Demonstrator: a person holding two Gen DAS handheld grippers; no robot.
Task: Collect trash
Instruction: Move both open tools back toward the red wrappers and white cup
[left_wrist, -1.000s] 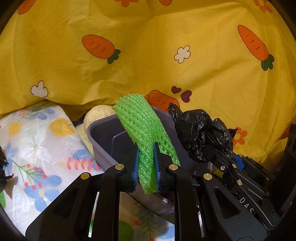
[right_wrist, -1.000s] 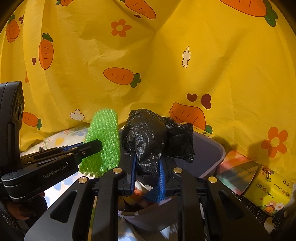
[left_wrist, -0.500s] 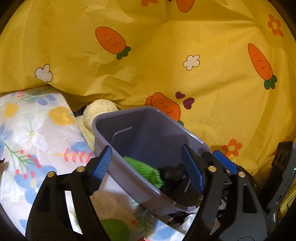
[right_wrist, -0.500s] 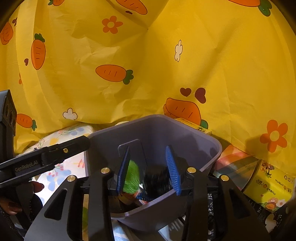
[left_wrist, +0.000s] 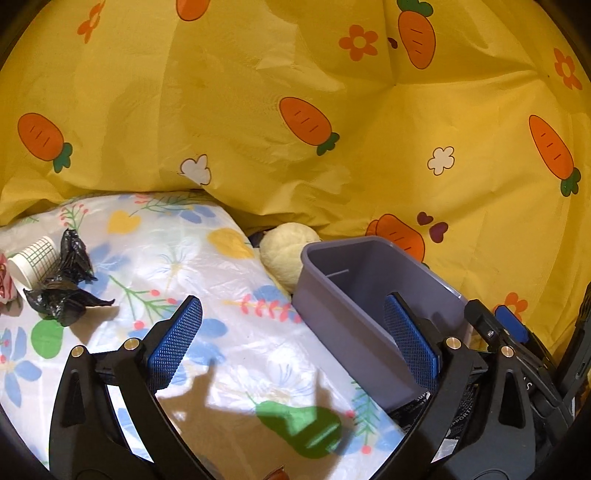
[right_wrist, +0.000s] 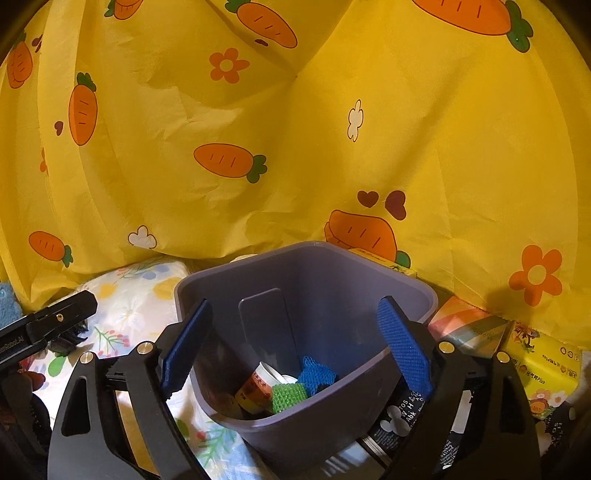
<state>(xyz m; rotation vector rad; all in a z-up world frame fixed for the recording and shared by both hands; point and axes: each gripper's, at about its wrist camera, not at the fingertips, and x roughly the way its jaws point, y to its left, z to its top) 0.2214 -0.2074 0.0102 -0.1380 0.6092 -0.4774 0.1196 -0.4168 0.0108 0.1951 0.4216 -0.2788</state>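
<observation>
Left wrist view shows my big flowery cloth (left_wrist: 207, 266) spread under everything, with a yellow carrot sheet (left_wrist: 258, 110) hanging behind it. The gray bin (left_wrist: 343, 332) sits on the right side of the cloth. My left claw (left_wrist: 295, 345) is wide open and holds nothing. It hangs over the cloth, and its right finger is over the bin's edge.

The trash I can see to pick up is far off to the left. A crumpled black bag (left_wrist: 62, 291) lies there, touching a paper cup (left_wrist: 33, 260) that lies on its side. I think the bag is very light, soft and a bit slippery. I would pinch a thick bunched part in the middle, not a thin flap. I think the cup is light and squashes easily, so I would hold it gently by the rim or across the side.

In the right wrist view my right claw (right_wrist: 295, 349) is also wide open and empty. It hangs right over the bin (right_wrist: 306, 273). Down inside are a green net (right_wrist: 290, 397), a blue net (right_wrist: 317, 374) and another cup (right_wrist: 258, 384).

Some things are hard to see. The bin's near wall hides most of the bottom. Something red and white by the cup is cut off at the left edge of the left wrist view. A pale round lump (left_wrist: 288, 254) sits behind the bin, and I cannot tell what it is.
</observation>
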